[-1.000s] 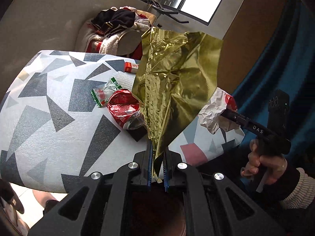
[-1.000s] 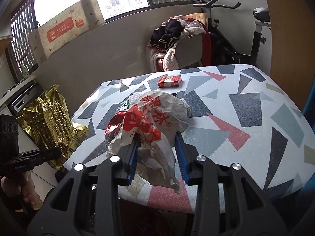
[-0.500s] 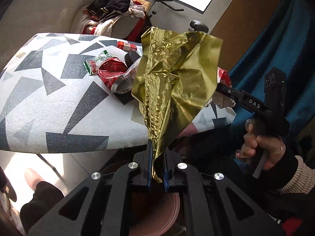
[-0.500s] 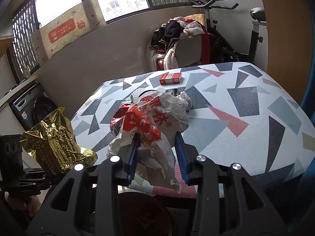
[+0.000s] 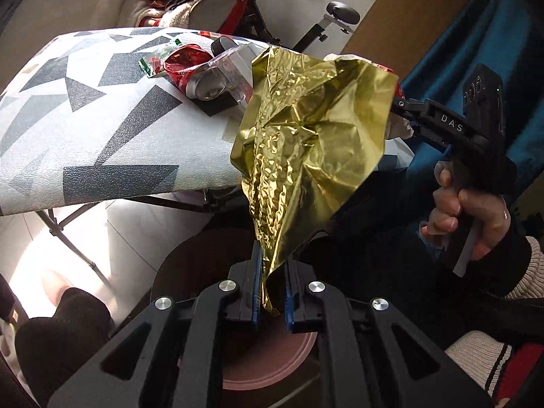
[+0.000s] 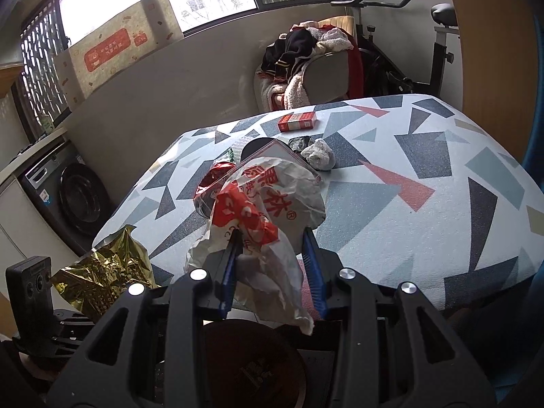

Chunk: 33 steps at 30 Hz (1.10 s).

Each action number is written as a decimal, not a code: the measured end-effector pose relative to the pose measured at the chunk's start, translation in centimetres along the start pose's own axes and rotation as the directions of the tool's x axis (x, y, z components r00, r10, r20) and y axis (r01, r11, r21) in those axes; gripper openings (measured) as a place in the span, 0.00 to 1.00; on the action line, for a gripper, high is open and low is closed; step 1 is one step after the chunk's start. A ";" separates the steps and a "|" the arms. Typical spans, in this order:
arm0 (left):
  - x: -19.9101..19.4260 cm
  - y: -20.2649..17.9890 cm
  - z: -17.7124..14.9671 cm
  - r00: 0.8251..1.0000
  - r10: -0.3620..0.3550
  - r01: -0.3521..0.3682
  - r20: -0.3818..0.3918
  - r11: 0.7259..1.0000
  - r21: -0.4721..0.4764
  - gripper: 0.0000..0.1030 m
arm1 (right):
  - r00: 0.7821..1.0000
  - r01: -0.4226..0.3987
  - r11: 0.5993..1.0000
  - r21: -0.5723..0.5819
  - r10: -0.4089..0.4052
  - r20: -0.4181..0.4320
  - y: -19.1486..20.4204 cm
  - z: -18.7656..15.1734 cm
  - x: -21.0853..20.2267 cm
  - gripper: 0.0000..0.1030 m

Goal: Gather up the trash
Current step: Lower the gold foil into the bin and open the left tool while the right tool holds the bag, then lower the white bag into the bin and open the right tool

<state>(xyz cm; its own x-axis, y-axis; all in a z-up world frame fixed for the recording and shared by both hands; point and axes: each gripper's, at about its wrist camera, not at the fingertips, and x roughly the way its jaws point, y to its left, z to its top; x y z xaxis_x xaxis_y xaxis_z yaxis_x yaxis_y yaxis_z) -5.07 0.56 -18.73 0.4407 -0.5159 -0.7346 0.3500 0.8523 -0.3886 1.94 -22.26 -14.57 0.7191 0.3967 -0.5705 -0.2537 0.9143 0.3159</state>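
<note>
My left gripper (image 5: 272,292) pinches the gold foil wrapper (image 5: 312,142) at frame centre; my right gripper (image 6: 272,268) clamps the white paper bag (image 6: 272,204). The red box (image 6: 297,121) and crumpled tissue (image 6: 318,153) remain on the table (image 6: 425,170) upper centre.

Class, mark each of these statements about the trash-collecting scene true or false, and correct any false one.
1. The left gripper has a gold foil wrapper between its fingers. True.
2. The right gripper is empty. False: it is shut on a crumpled white and red paper bag.
3. A red box lies on the patterned table. True.
4. The table carries no more trash. False: a red wrapper, a clear plastic container and a crumpled white tissue lie on it.
5. The gold foil wrapper rests flat on the table. False: it is held off the table's edge, above a round brown bin.
</note>
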 end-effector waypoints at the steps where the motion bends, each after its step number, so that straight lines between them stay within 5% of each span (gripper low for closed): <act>1: 0.0 0.0 0.0 1.000 -0.002 0.002 0.000 1.000 -0.001 0.12 | 1.000 -0.001 1.000 0.002 0.001 -0.002 0.0 -0.1 0.0 0.37; 5: -0.5 0.2 0.1 0.999 -0.018 0.018 0.028 1.000 -0.019 0.41 | 1.000 -0.002 1.000 0.003 0.002 -0.007 -0.1 -0.5 0.2 0.37; 12: -2.2 0.0 1.3 0.993 0.045 -0.045 0.107 0.999 0.000 0.59 | 1.000 -0.002 1.000 -0.017 0.002 -0.029 0.3 -2.3 0.3 0.37; 18: -4.1 0.2 2.7 0.970 0.140 -0.141 0.198 0.990 -0.007 0.79 | 0.996 -0.013 0.999 -0.033 0.011 -0.084 1.0 -4.5 1.0 0.37; 23: -5.1 1.2 3.5 0.950 0.209 -0.204 0.233 0.978 -0.043 0.88 | 0.989 -0.038 0.997 -0.062 0.028 -0.142 2.1 -6.2 2.0 0.37; 33: -6.1 3.4 3.9 0.928 0.286 -0.262 0.239 0.957 -0.125 0.92 | 0.963 -0.095 0.979 -0.181 0.044 -0.267 5.2 -9.3 3.7 0.37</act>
<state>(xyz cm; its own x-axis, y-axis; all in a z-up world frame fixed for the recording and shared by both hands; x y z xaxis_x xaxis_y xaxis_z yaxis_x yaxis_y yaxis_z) -3.32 6.29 -13.44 0.7064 -0.2557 -0.6600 0.1155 0.9616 -0.2490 -2.75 -15.26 -22.11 0.5086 0.4444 -0.7375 -0.4341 0.8720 0.2262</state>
